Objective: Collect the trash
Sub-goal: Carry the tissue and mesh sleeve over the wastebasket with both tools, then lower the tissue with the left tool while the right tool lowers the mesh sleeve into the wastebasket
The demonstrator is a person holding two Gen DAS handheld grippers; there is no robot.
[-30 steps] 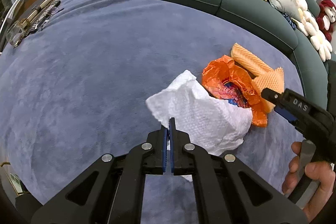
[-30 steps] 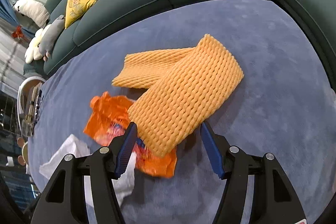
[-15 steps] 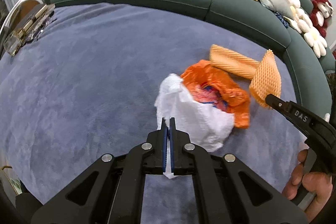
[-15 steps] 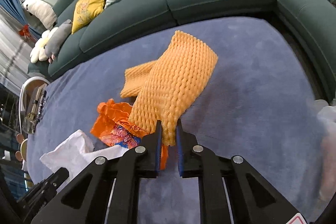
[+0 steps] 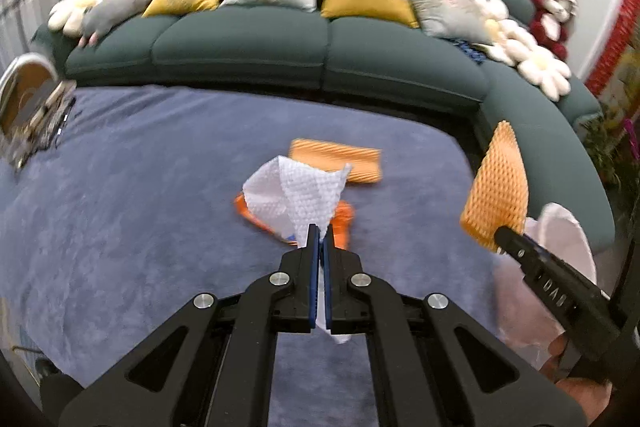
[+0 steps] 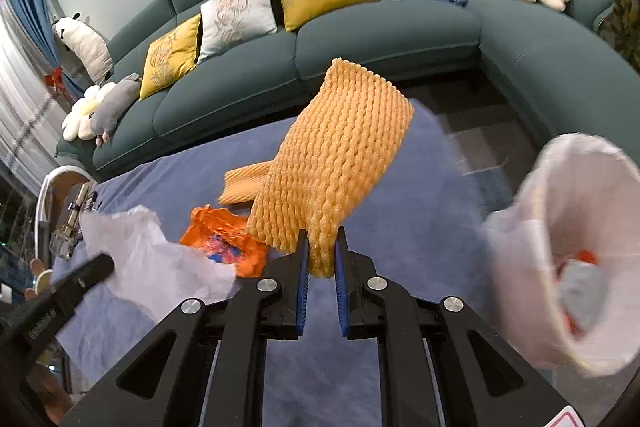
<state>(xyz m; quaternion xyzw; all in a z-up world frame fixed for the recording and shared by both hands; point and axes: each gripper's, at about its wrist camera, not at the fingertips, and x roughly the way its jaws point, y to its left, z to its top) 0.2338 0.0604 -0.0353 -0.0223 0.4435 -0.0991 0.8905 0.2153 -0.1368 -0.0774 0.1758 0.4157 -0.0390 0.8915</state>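
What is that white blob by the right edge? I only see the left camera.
Observer: It is a white bin, and the right camera looks into its open mouth.
Child: Is it empty?
Observer: No. Some orange and grey trash lies inside, too blurred to name.
Child: Is the orange net really held?
Observer: Yes. The right gripper pinches the low end of the net between its blue fingers, and the rest stands up over the rug.
Child: And my tissue?
Observer: The right camera shows it too, a white sheet at the left gripper, off the rug.
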